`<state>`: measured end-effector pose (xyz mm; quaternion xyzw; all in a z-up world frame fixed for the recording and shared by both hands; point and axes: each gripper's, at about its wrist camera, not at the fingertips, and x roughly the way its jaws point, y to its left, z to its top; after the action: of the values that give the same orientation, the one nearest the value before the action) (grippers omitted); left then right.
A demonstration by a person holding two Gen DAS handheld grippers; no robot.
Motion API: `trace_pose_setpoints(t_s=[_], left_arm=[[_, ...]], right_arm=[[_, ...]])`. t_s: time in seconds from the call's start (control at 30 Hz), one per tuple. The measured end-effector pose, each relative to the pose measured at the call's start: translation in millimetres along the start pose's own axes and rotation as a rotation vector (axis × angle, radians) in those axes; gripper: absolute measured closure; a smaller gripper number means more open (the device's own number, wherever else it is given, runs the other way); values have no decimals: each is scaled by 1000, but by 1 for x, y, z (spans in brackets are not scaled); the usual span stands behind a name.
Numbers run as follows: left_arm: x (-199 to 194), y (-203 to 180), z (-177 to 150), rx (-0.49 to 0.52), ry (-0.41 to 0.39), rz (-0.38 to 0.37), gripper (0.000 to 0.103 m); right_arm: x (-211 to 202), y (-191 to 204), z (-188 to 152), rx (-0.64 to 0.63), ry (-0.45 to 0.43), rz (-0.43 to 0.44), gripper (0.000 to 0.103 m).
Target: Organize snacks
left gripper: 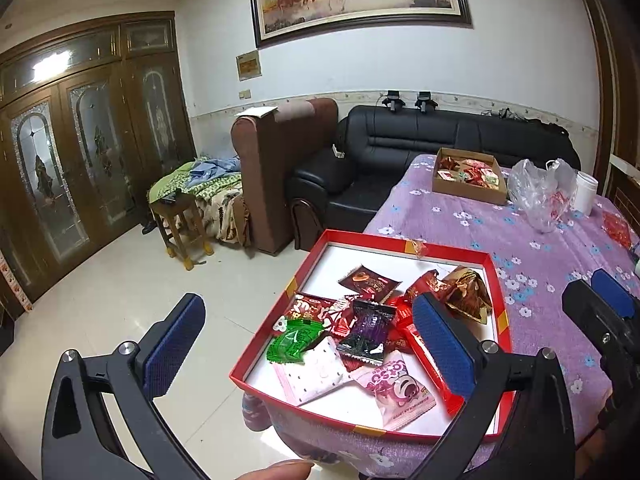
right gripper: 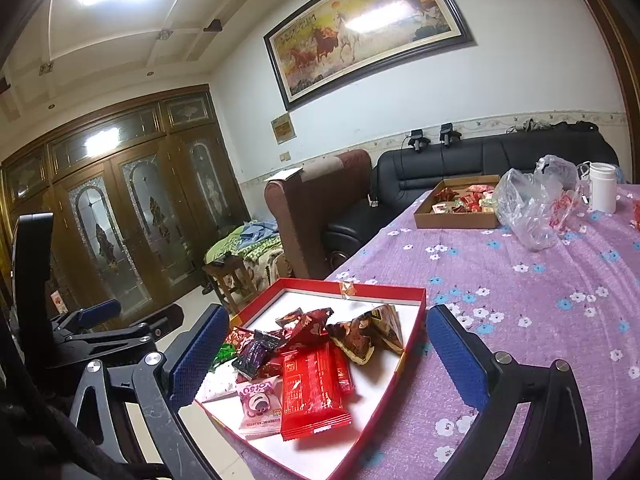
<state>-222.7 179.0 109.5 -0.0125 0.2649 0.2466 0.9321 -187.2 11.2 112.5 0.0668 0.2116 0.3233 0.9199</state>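
Here: red tray (right gripper: 416, 322) with white floor, at near corner of the counter (right gripper: 540, 280), one corner overhanging the edge. Inside, a loose heap of wrapped snacks: long red packet (right gripper: 310, 390) lying lengthwise toward the camera in the right wrist view, pink cartoon-bear pouch (left gripper: 394, 384) beside it, purple sachet (left gripper: 370, 330), green sachet (left gripper: 294, 338), brown-gold triangular pack (right gripper: 370, 330) at the far side, dark red heart-print packet (left gripper: 368, 282). Print on wrappers too small to read. Far end of counter: brown cardboard box (left gripper: 466, 190) holding more red and gold sweets, contents blurred; crumpled clear plastic bag (left gripper: 540, 192) and white jar (left gripper: 586, 192) just beside it. Left gripper (left gripper: 308, 350) above tray, jaws spread wide, holding nothing; right blue pad overlaps the heap. Right gripper (right gripper: 328, 354) likewise jaws wide apart, empty, straddling the tray. Fingertip (left gripper: 276, 470) cut off at bottom edge.
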Motion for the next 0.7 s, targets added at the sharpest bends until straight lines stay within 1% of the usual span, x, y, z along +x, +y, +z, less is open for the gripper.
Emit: trace_pose_setpoints(t_s=[0.23,0.5,0.7], left_arm=[[9,-1,0,-1,36,-20,0],[16,0,-2,-6,57,-22,0],[20,3,-4,-10,70,-24,0]], right_arm=[[4,1,-1,-16,3,-2,3],[10,2,-2,-11,20,-2,3],[15,8,-6,-43,29,-9,3]])
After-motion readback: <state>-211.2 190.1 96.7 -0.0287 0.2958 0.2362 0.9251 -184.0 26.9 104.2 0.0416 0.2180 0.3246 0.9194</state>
